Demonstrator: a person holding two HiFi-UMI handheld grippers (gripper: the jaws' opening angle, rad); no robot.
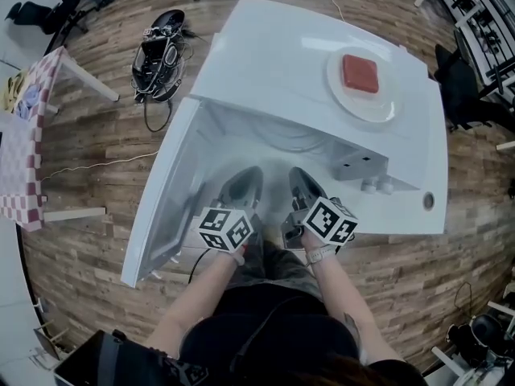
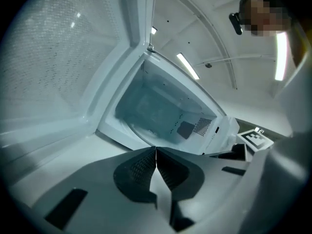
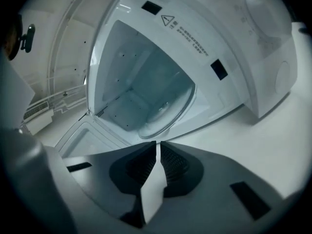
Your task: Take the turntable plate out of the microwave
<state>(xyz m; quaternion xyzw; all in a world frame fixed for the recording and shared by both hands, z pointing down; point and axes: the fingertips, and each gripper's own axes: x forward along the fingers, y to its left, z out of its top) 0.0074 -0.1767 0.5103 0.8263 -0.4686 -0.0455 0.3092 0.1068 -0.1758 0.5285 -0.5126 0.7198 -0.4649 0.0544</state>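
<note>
Left tongs: the jaws of my left gripper [image 2: 156, 152] were pressed together with nothing in them, and they pointed into the open microwave [image 1: 265, 63].
Right tongs: my right gripper [image 3: 158, 147] was just beside it, jaws likewise together and empty.
Plate: the turntable plate [image 3: 168, 112] lay flat on the cavity floor, straight ahead of both tips and a little below (round, so no long axis to line up with).
Nearer hand: the right, I judged, since the plate's front rim sat squarely before it.
In the way: the cavity's front lip lay between the tips and the rim, and the open door [image 2: 53, 57] flanked my left.
Around: a white dish [image 1: 366, 112] carrying a red block [image 1: 360, 72] sat on top of the microwave, well clear.
</note>
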